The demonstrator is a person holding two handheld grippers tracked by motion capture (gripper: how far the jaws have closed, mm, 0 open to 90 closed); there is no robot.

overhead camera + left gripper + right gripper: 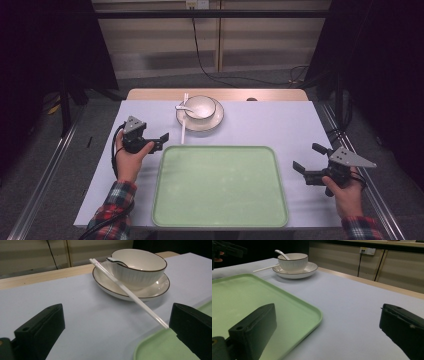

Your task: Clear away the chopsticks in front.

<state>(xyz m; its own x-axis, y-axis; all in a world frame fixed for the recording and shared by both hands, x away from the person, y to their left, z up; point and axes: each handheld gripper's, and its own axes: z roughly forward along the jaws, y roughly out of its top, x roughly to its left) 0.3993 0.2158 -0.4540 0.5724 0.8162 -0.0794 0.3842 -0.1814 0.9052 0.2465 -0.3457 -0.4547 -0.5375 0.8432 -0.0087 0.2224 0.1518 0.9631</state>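
Forearms in plaid sleeves enter from the near edge of the worktop, each hand holding one tool. Left tool sits at the left far corner of the green tray, jaws spread apart with nothing between them, pointing toward the tray's far edge. Right tool hovers just beside the tray's right edge, jaws likewise spread and empty, pointing inward toward the tray.

Tray lies flat at the near centre of the worktop; its surface is bare. Beyond its far left corner lie the white chopsticks, their near tips close to the tray rim and just ahead of the left tool, their far part resting on the rim of the plate. The plate stands near the far edge of the worktop. A white bowl sits on the plate, and a spoon rests in the bowl, handle over its left rim.
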